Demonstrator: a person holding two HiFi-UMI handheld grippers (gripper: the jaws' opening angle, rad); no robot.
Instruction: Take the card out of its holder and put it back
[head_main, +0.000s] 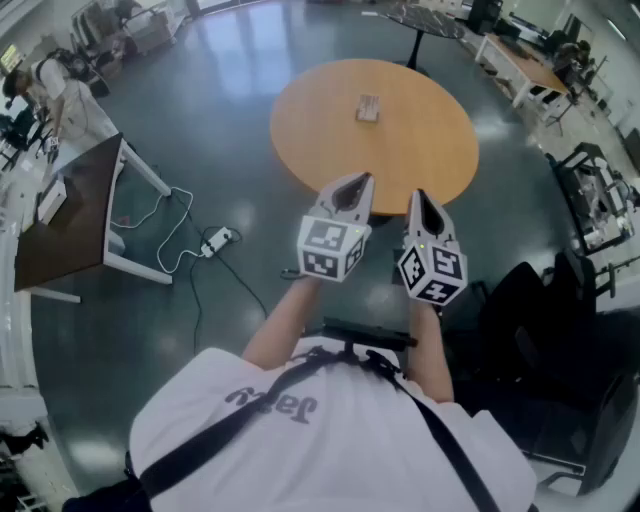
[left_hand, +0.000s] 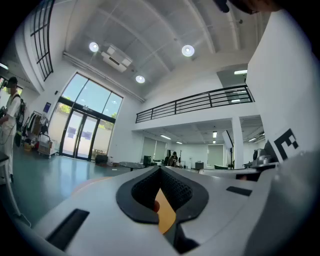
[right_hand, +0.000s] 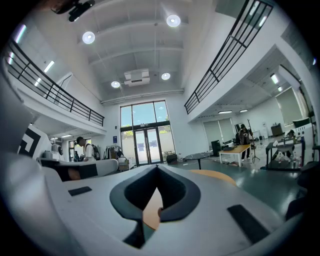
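A small card holder with its card (head_main: 368, 108) lies on the far half of a round orange table (head_main: 420, 150). I hold both grippers side by side, level, just short of the table's near edge and well apart from the holder. The left gripper (head_main: 362, 178) is shut with nothing in it; in the left gripper view its jaws (left_hand: 160, 168) meet at the tips, and only orange tabletop shows through the slot below. The right gripper (head_main: 416, 194) is also shut and empty, its jaws (right_hand: 156, 167) closed tip to tip.
A dark brown desk (head_main: 60, 215) stands at the left, with a power strip and cables (head_main: 215, 240) on the floor beside it. Black chairs (head_main: 545, 320) crowd the right side. A dark round table (head_main: 420, 18) stands beyond the orange one. A person (head_main: 50, 85) stands far left.
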